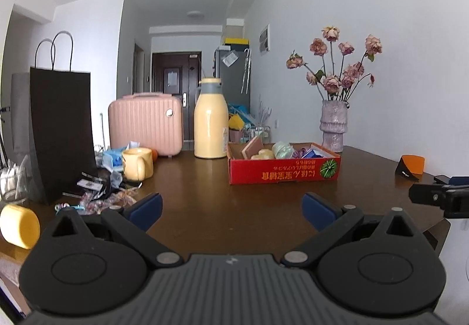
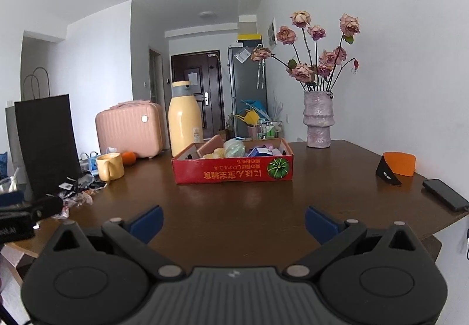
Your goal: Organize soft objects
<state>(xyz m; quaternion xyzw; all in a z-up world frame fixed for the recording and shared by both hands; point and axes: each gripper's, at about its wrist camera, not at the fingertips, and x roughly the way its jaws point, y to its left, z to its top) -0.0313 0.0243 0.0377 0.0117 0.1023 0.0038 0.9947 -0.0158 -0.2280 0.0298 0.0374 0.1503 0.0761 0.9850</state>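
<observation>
Ahead, red box [image 2: 233, 171]; mug [image 2: 110, 166] left; tongs [image 2: 233, 225] spread.

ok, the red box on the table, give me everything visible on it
The red box is a shallow open-top cardboard tray that sits flat on the brown table, in front of the yellow flask. Its near wall carries upside-down yellow print and a green pumpkin picture at its right end. Inside are mixed small items, among them a pale green bundle and something blue. Neither gripper touches it.

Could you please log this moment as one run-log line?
left gripper: open, empty | right gripper: open, empty | red cardboard box: on brown wooden table, holds soft items
</observation>
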